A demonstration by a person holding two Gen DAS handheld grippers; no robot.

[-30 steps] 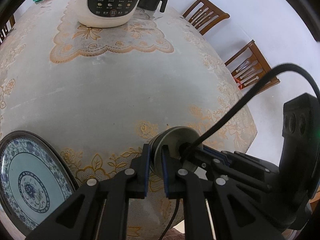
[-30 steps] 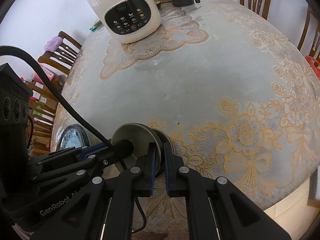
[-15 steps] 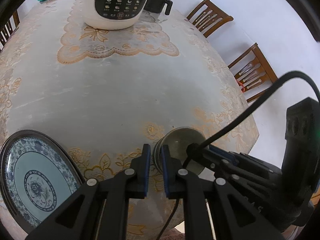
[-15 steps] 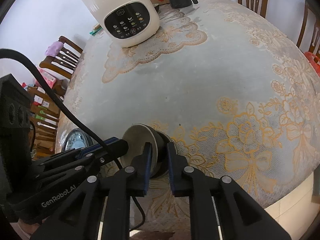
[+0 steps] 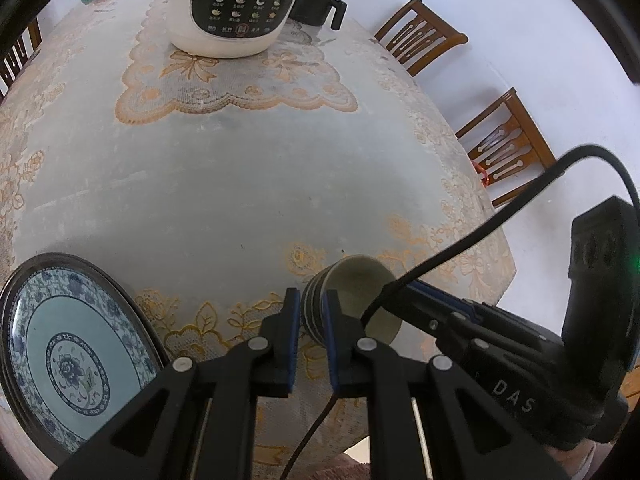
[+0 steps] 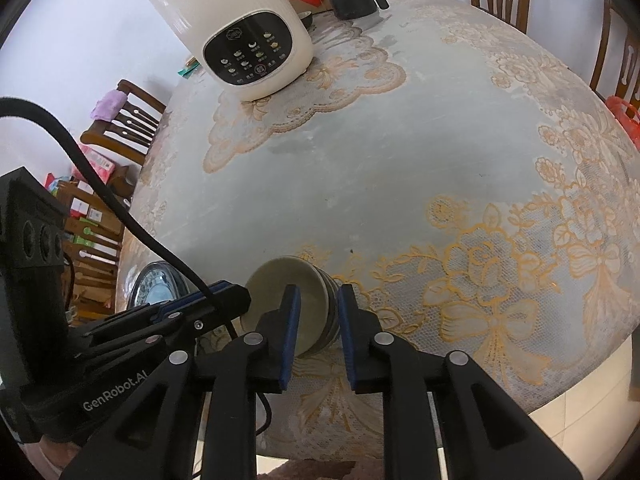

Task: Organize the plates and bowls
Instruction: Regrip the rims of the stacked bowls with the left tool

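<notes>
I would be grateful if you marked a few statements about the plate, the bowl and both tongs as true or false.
1. The blue-patterned plate lies on the table, apart from the bowl. True.
2. The left tongs are clamped on the bowl's rim. True.
3. The right tongs grip the plate. False: they straddle the bowl's rim, one finger inside and one outside; the jaws have just been opening and the pads do not press on it.
4. The white kettle stands on the floor. False: it stands on a lace mat at the far side of the table.
</notes>
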